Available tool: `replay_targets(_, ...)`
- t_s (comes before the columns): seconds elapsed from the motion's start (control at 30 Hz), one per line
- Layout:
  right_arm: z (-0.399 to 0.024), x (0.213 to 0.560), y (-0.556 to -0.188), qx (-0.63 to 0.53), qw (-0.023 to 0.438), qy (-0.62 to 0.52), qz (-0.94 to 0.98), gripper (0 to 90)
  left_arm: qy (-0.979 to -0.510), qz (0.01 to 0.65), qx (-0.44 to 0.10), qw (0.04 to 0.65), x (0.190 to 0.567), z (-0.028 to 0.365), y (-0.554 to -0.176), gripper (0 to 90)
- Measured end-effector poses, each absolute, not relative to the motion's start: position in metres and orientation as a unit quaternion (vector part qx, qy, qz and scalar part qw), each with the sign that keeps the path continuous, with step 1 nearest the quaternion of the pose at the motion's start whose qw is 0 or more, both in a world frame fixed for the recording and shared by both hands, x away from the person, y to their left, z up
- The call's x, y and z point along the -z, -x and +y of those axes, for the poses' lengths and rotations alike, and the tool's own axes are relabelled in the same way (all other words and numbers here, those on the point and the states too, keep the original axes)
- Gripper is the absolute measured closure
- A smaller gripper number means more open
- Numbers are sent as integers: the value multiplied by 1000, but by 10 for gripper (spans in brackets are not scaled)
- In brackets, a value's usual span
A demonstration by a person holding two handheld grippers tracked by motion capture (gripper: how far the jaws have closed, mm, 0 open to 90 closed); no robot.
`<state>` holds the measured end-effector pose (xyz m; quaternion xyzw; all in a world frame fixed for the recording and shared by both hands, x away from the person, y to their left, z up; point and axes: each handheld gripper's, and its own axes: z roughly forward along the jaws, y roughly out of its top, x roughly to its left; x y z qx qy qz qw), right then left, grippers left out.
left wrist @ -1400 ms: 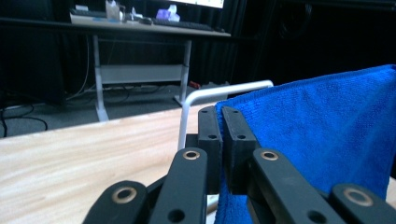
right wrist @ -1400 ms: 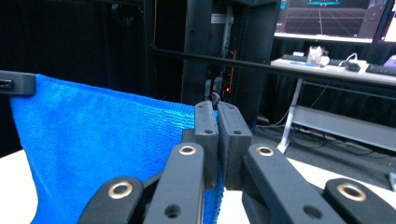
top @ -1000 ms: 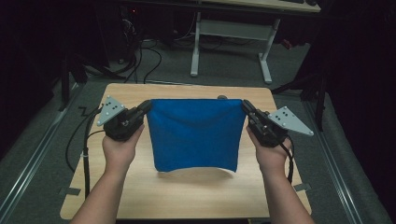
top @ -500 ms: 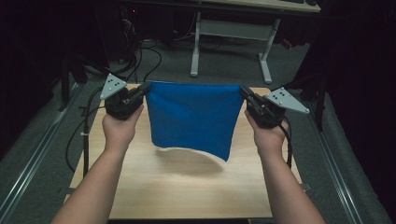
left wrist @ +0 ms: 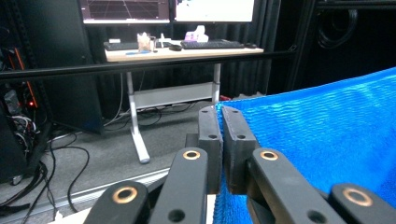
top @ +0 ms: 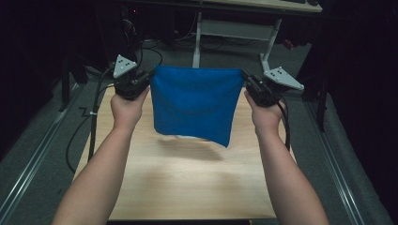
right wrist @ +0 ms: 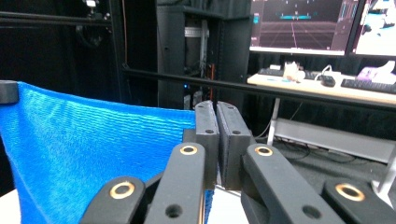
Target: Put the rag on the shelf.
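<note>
Blue knit cloth (top: 195, 105) is pinched at both top corners: your left gripper (left wrist: 222, 140) is clamping one corner with its jaws pressed together on the fabric, and your right gripper (right wrist: 217, 135) is doing the same at the opposite corner. In each gripper view the cloth is running away sideways from the closed jaws, toward the other hand.

From the high view, you are holding the left gripper (top: 141, 84) and right gripper (top: 251, 86) level with each other, well apart, so the top edge is stretching nearly taut between them with a slight sag at the middle. The cloth is hanging free above the wooden table (top: 187, 187); its lower edge is not touching the surface, and the lower right corner is drooping further than the left.

Relation to watch: the long axis of the held edge is lying straight across between your hands, with neither hand nearer the cloth. Judgement: laying it flat is likely calling for both hands to descend together, letting the hanging edge land first.
</note>
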<state>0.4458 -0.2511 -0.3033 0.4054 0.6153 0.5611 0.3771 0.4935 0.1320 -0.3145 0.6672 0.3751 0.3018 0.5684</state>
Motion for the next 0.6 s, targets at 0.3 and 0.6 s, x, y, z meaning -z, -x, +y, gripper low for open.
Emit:
replay_targets(0.3,-246,318,-493,-516,393,-422,634,891,-668,399,-295,554,329,132,-527,874)
replay_targets(0.6,-242,351,-526,-466,378,-448,663,890,-713,409,-270,501,367,128,-550,872)
